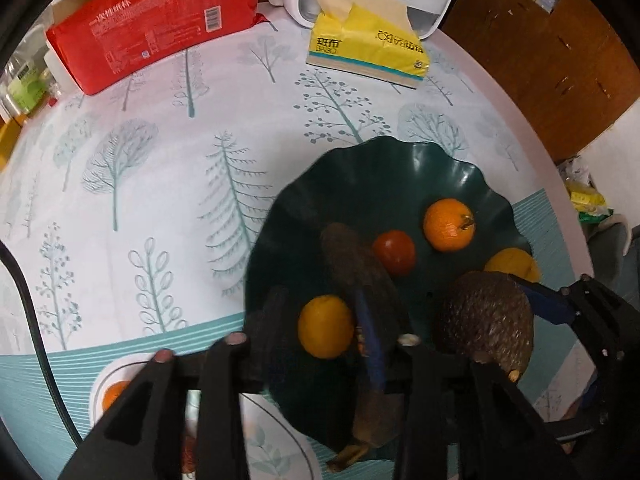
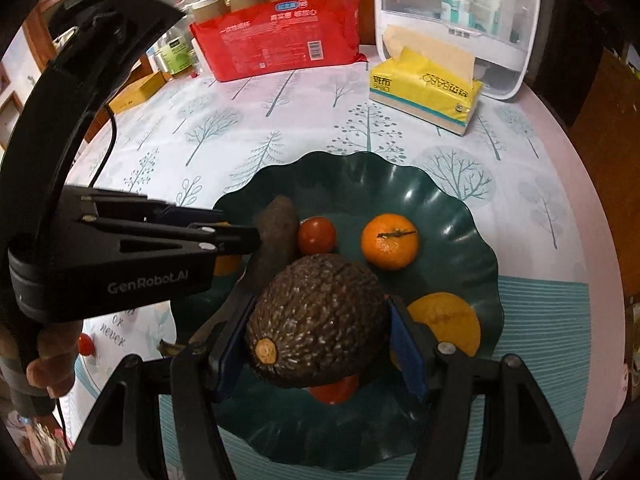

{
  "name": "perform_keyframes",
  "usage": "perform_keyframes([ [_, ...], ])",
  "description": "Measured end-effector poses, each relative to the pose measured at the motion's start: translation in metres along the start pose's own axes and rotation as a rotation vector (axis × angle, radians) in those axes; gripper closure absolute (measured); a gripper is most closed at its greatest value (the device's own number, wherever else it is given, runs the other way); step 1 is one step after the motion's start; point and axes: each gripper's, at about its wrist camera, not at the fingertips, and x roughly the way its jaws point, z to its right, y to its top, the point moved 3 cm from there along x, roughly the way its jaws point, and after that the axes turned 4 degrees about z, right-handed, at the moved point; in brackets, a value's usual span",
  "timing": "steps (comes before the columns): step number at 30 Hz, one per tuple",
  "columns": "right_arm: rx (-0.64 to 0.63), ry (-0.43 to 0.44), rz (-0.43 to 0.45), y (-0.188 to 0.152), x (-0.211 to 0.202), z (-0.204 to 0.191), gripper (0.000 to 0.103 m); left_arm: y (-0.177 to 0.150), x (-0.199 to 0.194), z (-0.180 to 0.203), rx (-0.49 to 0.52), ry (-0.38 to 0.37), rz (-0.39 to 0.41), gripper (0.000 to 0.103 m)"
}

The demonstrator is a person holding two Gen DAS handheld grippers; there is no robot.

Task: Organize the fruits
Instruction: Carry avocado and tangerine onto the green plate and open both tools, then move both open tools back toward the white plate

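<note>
A dark green wavy bowl (image 2: 404,172) (image 1: 392,160) holds a tangerine (image 2: 389,241) (image 1: 449,225), a red tomato (image 2: 317,235) (image 1: 394,252), yellow-orange fruits (image 2: 448,322) (image 1: 325,332) and a dark brown banana (image 2: 274,236) (image 1: 352,264). My right gripper (image 2: 320,340) is shut on a dark avocado (image 2: 318,324) (image 1: 486,316) above the bowl. My left gripper (image 1: 324,340) (image 2: 240,236) is over the bowl's left side; its blue pad lies against the banana, and whether it grips it is unclear.
A yellow tissue pack (image 2: 426,88) (image 1: 368,52), a red package (image 2: 280,40) (image 1: 156,24) and a white organiser box (image 2: 460,20) stand at the table's far side. A white plate (image 1: 120,392) with an orange fruit and a small red fruit (image 2: 85,343) lies left of the bowl.
</note>
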Motion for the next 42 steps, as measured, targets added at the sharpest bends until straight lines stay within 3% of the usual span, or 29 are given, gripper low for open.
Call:
perform_keyframes([
  [2,0.0,0.002,0.009,0.002,-0.002,-0.002,0.036,0.0,0.0,-0.002,0.003,0.027,0.007,0.042],
  [5,0.004,0.003,0.026,0.004,-0.007,-0.005,0.035,-0.001,-0.002,-0.005,-0.016,-0.007,0.002,0.035],
  [9,0.002,-0.007,0.042,0.005,-0.015,-0.008,0.035,-0.002,-0.008,-0.004,-0.016,-0.021,0.003,0.033],
  [19,0.067,-0.06,0.072,-0.003,-0.045,-0.003,0.035,-0.017,-0.047,-0.007,0.006,0.036,0.052,0.015],
  [26,0.125,-0.094,0.095,-0.008,-0.064,0.001,0.035,-0.036,-0.078,-0.023,-0.034,0.031,0.087,0.005],
  [42,0.201,-0.139,0.162,-0.016,-0.1,-0.036,0.035,-0.09,-0.146,-0.068,-0.054,0.021,0.132,0.003],
])
